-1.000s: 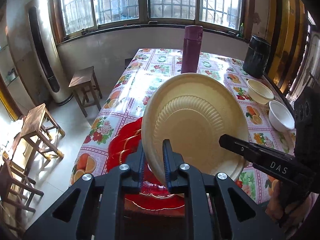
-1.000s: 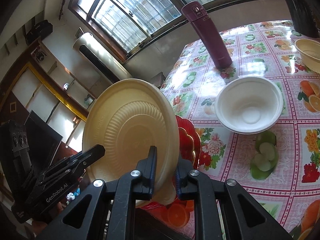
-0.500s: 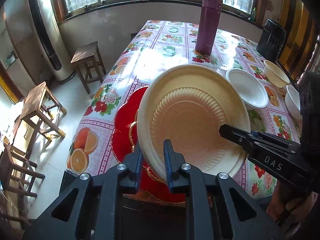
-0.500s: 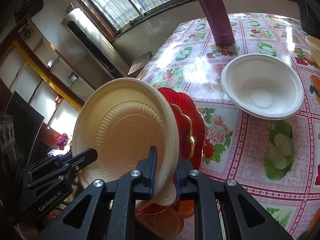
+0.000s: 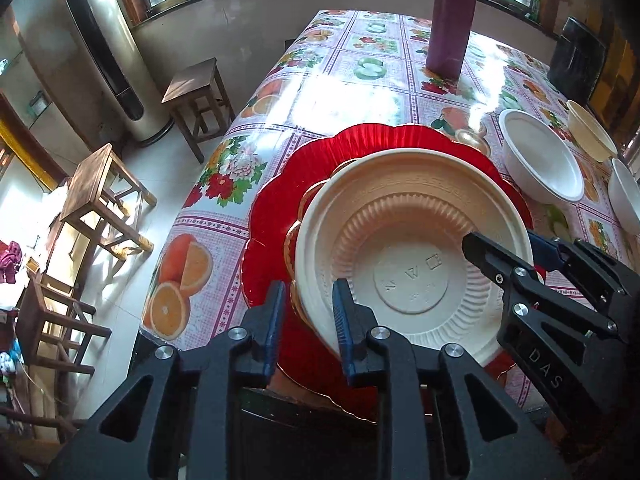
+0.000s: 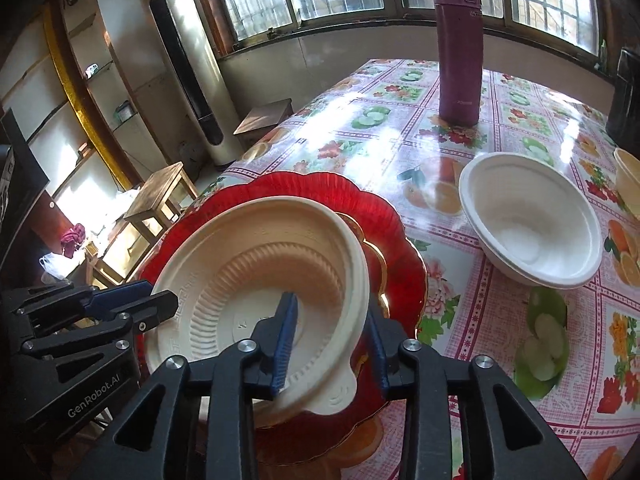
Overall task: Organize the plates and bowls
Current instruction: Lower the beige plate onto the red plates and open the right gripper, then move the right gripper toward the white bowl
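Cream plate (image 5: 412, 256) set down on red plate (image 5: 280, 200).
Both my hand-held grippers, left (image 5: 308, 320) and right (image 6: 330, 342), have just been opening, rim between loose jaws, releasing so it stacks.

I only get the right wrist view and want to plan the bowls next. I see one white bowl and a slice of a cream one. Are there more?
Observer: Yes, three in all. The white bowl sits nearest the plates and the cream bowl is beyond it. A second white bowl is at the right edge of the left wrist view, outside your frame.
Operator: Has the left gripper let go of the plate?
Observer: The left gripper has just been opening its jaws. The plate rim is between them, with a clear gap at the outer pad.
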A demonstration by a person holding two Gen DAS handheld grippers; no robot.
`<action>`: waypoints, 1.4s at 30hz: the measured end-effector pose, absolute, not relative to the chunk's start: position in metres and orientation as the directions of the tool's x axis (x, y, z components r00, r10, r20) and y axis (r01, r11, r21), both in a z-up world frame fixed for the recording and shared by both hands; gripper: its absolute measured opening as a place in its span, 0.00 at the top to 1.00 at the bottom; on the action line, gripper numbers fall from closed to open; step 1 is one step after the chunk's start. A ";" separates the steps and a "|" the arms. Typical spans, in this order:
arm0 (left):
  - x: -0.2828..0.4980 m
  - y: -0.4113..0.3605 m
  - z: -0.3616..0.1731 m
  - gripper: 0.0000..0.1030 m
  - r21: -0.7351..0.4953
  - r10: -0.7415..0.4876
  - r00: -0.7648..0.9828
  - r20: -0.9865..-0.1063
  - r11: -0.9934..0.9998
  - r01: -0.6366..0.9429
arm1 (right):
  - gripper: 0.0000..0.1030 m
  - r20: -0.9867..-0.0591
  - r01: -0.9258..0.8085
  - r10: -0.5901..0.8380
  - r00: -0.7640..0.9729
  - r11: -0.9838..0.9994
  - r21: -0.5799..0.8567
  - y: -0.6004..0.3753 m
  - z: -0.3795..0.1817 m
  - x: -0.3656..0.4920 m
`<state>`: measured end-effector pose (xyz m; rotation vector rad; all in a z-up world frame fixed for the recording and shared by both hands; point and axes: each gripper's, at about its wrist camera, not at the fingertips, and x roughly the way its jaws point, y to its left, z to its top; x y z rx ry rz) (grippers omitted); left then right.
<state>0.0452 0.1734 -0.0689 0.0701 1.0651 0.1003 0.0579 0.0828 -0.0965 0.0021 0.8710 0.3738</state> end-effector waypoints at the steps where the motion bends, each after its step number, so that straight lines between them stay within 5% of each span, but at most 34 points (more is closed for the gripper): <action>1: 0.045 0.174 -0.069 0.77 0.108 0.118 0.481 -0.869 0.993 -0.050 | 0.61 -0.738 -0.324 0.300 0.604 0.939 0.116 0.085 -0.095 0.055; 10: 0.027 0.183 -0.040 0.49 0.211 0.234 0.543 -0.806 0.972 -0.105 | 0.42 -0.627 -0.369 0.263 0.733 0.928 -0.043 0.086 -0.065 0.028; 16: 0.000 0.180 0.013 0.27 0.336 0.403 0.703 -0.585 0.910 -0.242 | 0.40 -0.539 -0.326 0.334 0.774 0.939 0.114 0.040 -0.037 0.026; 21: -0.015 0.143 0.051 0.18 0.273 0.297 0.838 -0.458 0.944 -0.185 | 0.33 -0.437 -0.253 0.331 0.837 0.940 0.228 -0.017 -0.011 0.023; 32: 0.023 0.030 0.041 0.18 0.055 -0.110 0.747 -0.655 0.980 0.193 | 0.29 -0.355 -0.053 0.171 0.919 0.946 0.319 -0.174 0.000 -0.001; 38: 0.031 -0.008 0.003 0.18 0.042 -0.126 0.662 -0.739 0.972 0.232 | 0.27 -0.339 0.050 0.087 0.937 0.927 0.373 -0.256 -0.016 -0.025; 42: 0.039 0.002 0.004 0.18 0.048 -0.082 0.671 -0.737 0.984 0.173 | 0.27 -0.353 0.011 0.162 0.922 0.898 0.439 -0.272 -0.023 -0.021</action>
